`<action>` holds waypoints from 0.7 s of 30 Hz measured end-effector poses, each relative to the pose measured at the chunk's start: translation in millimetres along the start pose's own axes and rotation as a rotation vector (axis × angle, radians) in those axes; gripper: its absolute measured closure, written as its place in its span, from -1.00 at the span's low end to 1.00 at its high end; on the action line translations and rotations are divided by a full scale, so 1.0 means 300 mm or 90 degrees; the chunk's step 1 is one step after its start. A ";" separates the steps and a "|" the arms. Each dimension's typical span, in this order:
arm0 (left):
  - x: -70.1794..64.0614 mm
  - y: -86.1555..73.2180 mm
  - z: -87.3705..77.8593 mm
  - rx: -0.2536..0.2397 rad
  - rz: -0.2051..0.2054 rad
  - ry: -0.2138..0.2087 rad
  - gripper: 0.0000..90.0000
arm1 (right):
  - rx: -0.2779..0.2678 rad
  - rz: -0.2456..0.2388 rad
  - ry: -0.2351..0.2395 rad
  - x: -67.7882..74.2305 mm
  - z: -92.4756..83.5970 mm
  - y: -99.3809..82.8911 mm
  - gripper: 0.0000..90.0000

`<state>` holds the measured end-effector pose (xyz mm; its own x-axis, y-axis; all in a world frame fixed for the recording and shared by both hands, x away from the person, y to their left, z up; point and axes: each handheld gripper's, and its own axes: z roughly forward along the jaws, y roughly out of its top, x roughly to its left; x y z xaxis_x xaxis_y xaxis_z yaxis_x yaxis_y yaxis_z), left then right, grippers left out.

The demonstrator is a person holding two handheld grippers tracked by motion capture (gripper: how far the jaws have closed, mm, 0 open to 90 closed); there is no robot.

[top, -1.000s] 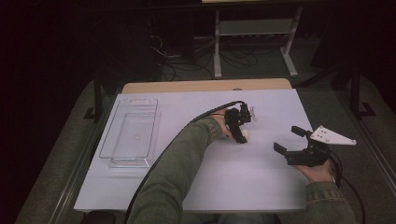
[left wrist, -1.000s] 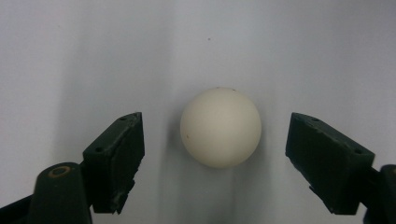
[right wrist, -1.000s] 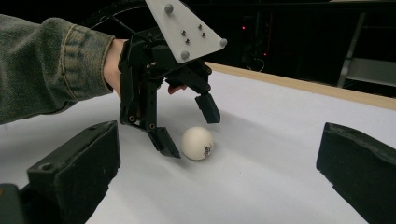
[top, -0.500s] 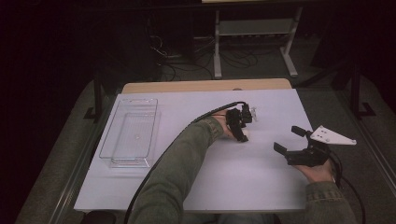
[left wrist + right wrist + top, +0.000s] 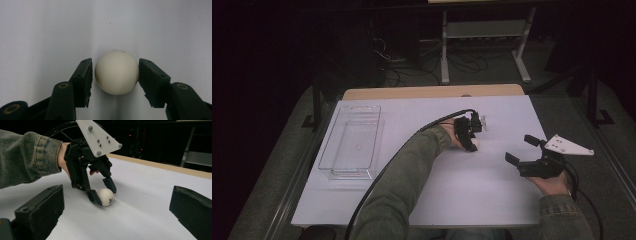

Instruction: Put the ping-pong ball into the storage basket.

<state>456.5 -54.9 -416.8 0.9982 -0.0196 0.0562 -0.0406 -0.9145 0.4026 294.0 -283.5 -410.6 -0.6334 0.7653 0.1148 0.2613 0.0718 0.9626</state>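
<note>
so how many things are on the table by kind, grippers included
white ball: 1
clear plastic tray: 1
black two-jaw grippers: 2, the left gripper with its jaws just closed in around the ball, the right gripper with jaws apart and nothing between them
total: 4

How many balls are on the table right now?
1. The white ball sits on the table between the left gripper jaws, right of the clear tray. None visible elsewhere.
</note>
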 end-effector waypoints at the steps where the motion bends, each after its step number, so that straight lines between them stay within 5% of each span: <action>1: 0.000 0.000 0.000 0.000 0.000 0.001 0.06 | 0.000 0.000 0.000 0.000 0.000 0.000 -1.00; 21: 0.000 0.002 -0.032 -0.004 0.004 -0.003 0.13 | 0.002 -0.001 0.000 0.001 0.003 0.000 -1.00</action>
<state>456.1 -51.5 -407.7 0.9982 -0.0265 0.0545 -0.0465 -0.9119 0.4078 294.4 -282.7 -410.8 -0.6335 0.7654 0.1134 0.2623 0.0745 0.9621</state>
